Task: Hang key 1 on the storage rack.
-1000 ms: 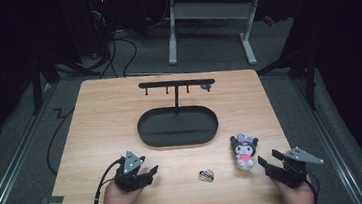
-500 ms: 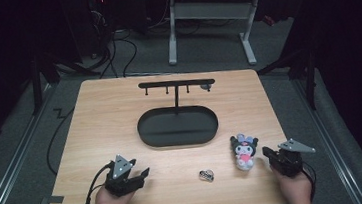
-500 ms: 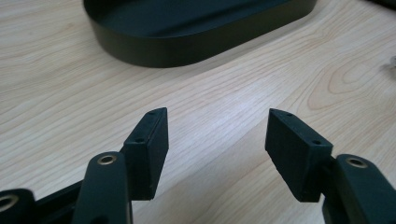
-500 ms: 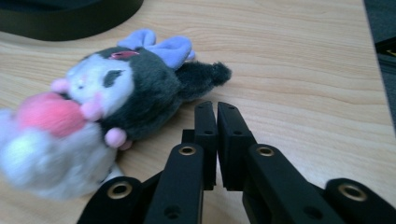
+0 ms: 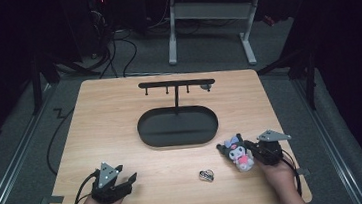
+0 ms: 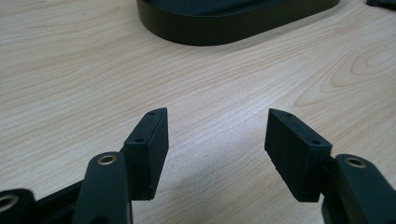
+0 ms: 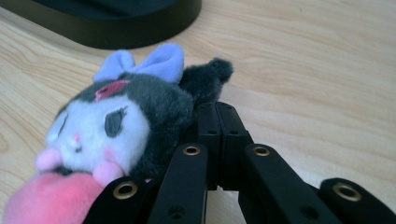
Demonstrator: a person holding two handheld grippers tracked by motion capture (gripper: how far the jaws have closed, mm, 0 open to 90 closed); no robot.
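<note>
The right tongs [image 7: 218,140] have just been closing and now sit pressed together with nothing between them, their tips touching the side of the plush toy [image 7: 121,126], which lies on the table [image 5: 120,113] near its front right edge. The left tongs [image 6: 217,140] stand apart over bare wood. A small keyring [image 5: 206,175] lies just left of the toy, the black oval tray [image 5: 147,135] beyond.

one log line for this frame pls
left claw: open, over bare table | right claw: shut, beside plush, nothing between pads | keychain: on table, untouched | stand: hooks bare
</note>
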